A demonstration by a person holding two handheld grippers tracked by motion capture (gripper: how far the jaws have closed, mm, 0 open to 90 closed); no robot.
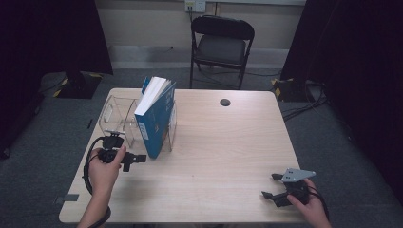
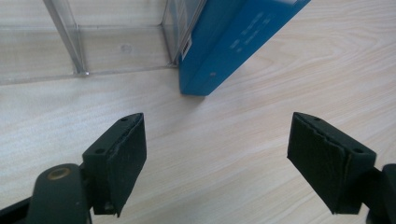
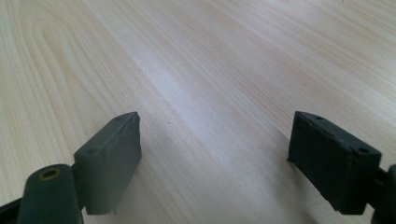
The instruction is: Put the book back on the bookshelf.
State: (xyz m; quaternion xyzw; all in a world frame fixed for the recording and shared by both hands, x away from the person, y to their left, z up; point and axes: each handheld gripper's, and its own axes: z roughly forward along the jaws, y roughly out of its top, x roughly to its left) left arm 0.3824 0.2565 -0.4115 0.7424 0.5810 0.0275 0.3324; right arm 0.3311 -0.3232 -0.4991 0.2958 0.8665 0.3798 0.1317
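I am bringing my left gripper (image 1: pixel 138 158), jaws gaping and empty, toward the thick blue softcover book (image 1: pixel 156 114) leaning in the clear acrylic rack (image 1: pixel 114 116), judging it heavy, stiff and slick, best pinched low across its spine.

A pale wooden table (image 1: pixel 214 156) carries a clear acrylic rack (image 1: pixel 116 118) just ahead of my left claw (image 1: pixel 135 159), a blue book (image 1: pixel 154 116) leaning in it; a dark round disc (image 1: pixel 225 102) sits far beyond.

Recording studio, black curtains (image 1: pixel 52 33), taped cables (image 1: pixel 304 102)
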